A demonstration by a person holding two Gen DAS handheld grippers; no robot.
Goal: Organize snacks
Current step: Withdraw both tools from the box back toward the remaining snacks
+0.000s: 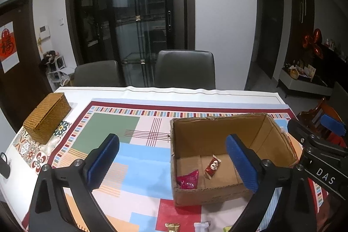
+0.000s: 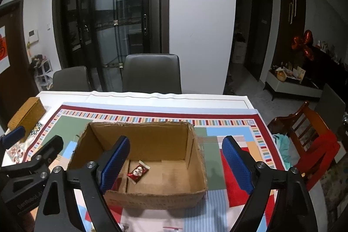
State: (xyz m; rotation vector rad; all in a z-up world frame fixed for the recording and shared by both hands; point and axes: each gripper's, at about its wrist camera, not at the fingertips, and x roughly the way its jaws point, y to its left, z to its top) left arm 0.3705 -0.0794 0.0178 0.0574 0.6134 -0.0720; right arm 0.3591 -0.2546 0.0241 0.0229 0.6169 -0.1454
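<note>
A: Where are the snacks being kept, and how are they lying?

B: An open cardboard box (image 1: 228, 158) is standing on the bench (image 1: 152, 92), and two wrapped snacks are lying on its floor. The red-and-white candy (image 1: 212, 166) is resting with its long axis running diagonally, one twisted end pointing toward the box's far wall. The crimson foil packet (image 1: 188, 179) is lying flat in the box's near left corner, just beside the candy. More wrappers are being cut off at the lower edge, nearer than the box; these cannot be identified.

A: Is any writing being shown?

B: "DAS" is being displayed on the right gripper's body in the left wrist view. The print on the candy is too small to be read.

A: And the grippers?

B: The left gripper (image 1: 171, 162) is being held wide apart with nothing gripped, hovering over the box's left wall. The right gripper (image 2: 175, 163) is likewise spread wide and empty, above the box's interior.
</note>
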